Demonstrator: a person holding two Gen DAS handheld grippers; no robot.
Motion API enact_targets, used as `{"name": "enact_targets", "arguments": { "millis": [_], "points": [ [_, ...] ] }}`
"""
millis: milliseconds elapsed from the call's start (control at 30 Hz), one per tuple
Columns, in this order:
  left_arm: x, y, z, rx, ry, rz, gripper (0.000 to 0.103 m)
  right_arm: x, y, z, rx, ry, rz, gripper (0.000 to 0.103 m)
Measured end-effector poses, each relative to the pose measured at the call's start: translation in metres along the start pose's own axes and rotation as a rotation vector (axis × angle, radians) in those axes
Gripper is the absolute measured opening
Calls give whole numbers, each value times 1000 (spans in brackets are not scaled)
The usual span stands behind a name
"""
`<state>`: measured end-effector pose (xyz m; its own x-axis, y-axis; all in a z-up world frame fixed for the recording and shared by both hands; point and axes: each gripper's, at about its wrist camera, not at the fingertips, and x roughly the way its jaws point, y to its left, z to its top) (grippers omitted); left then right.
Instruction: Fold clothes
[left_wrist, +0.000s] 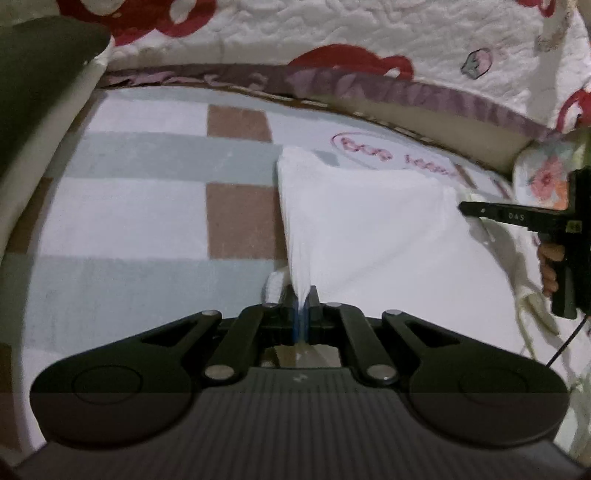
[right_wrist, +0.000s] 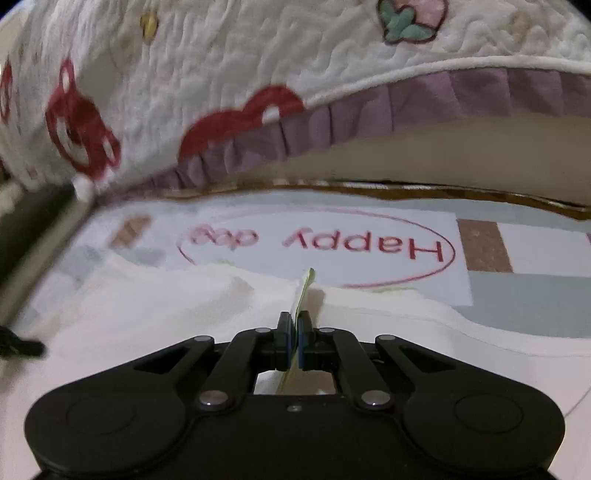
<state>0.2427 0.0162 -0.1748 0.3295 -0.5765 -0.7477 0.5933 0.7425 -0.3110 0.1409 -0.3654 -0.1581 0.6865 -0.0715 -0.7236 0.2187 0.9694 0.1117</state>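
Left wrist view: one white garment (left_wrist: 354, 221) on checkered rug (left_wrist: 122, 206), left tongs (left_wrist: 303, 301) pinching its bunched edge. Right tongs (right_wrist: 294, 321) clamped on green-trimmed edge (right_wrist: 304, 286). One quilt (right_wrist: 221, 74) behind.

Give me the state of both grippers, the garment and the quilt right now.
Left gripper: shut on garment.
Right gripper: shut on garment's green-trimmed edge.
Garment: white, lifted, stretched between grippers.
Quilt: hangs over the bed edge.
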Motion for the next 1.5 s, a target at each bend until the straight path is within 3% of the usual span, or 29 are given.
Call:
{"name": "enact_targets", "arguments": {
  "millis": [100, 167, 233, 300, 400, 533, 600, 633, 733, 800, 867, 1000, 1100, 1267, 1367, 1433, 1500],
  "points": [
    [-1, -18, 4, 76, -12, 111, 7, -25, 9, -6, -111, -148, -133, 9],
    [-7, -28, 7, 99, -49, 135, 12, -53, 2, -9, -88, -240, -188, 21],
    [-15, -30, 12, 70, -104, 115, 30, -75, -17, -26, -63, -226, -199, 27],
    [-21, -27, 22, -18, -183, 65, 39, -95, -36, -43, -41, -204, -209, 27],
    [-20, -40, 34, 5, -219, -23, 40, -126, -64, -70, -8, -170, -223, 29],
    [-7, -92, 38, 238, -131, -128, 40, -168, -102, -106, 36, -126, -241, 33],
    [1, -130, 28, 423, -73, -179, 42, -183, -115, -125, 25, -92, -259, 33],
    [8, -143, 21, 481, -13, -189, 49, -186, -117, -135, 12, -63, -262, 33],
    [25, -181, 4, 641, 155, -211, 50, -192, -123, -157, 40, -20, -223, 34],
    [33, -202, -4, 733, 239, -223, 50, -191, -123, -162, 47, 4, -170, 43],
    [38, -223, -8, 807, 240, -233, 50, -186, -119, -163, 13, 35, -137, 49],
    [56, -272, -30, 1037, 207, -307, 55, -171, -114, -161, -37, 76, -136, 49],
    [69, -288, -34, 1037, 147, -294, 55, -164, -115, -160, 0, 55, -139, 54],
    [85, -305, -38, 1096, 61, -204, 58, -160, -115, -161, -18, 46, -148, 60],
    [91, -310, -33, 1080, 56, -198, 53, -159, -117, -158, -4, 64, -148, 63],
    [100, -312, -22, 1003, 64, -177, 11, -158, -118, -156, 6, 77, -148, 63],
    [108, -311, -10, 914, 77, -144, 9, -157, -117, -153, 16, 92, -157, 63]
  ]
}}
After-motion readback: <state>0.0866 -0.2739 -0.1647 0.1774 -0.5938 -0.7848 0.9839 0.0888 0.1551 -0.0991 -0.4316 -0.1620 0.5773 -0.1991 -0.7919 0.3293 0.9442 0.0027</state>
